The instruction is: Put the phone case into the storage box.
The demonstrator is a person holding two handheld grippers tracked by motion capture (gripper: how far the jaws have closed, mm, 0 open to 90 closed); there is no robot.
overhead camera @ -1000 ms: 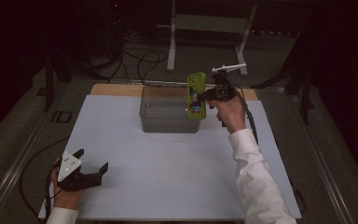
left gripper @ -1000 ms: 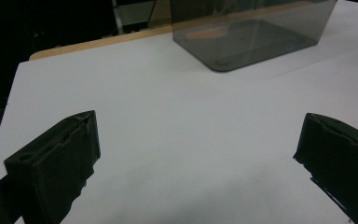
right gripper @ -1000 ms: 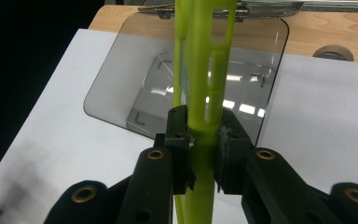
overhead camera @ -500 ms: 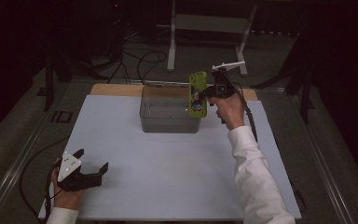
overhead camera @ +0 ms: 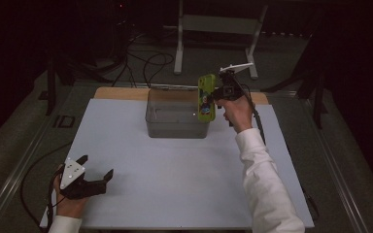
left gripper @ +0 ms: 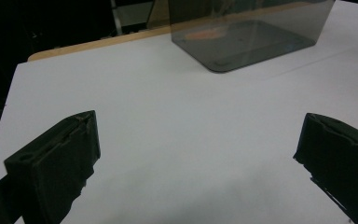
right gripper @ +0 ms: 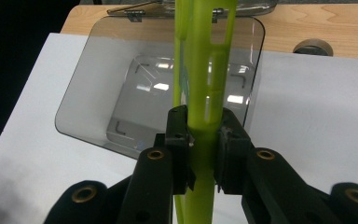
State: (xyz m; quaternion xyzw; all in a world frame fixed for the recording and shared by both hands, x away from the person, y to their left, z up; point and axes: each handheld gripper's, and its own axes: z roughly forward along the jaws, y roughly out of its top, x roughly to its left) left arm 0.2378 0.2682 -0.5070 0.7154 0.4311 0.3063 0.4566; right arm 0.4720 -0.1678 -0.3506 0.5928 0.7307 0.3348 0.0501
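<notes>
A flat lime-green package with printed artwork hangs upright over the right end of a smoky clear plastic bin. My right gripper is shut on it; in the right gripper view the pads squeeze the green package edge-on above the bin. My left gripper rests open on the white board at the near left, far from the bin. Its wide-apart jaws frame bare board in the left gripper view, with the bin beyond them.
The white board lies on a wooden tabletop whose far strip shows behind the bin. Metal rails flank the board. A stand's legs and cables lie on the dark floor beyond.
The right gripper has carried the green package slightly up and to the right, from in front of the bin toward its right end. The left gripper has stayed put.
</notes>
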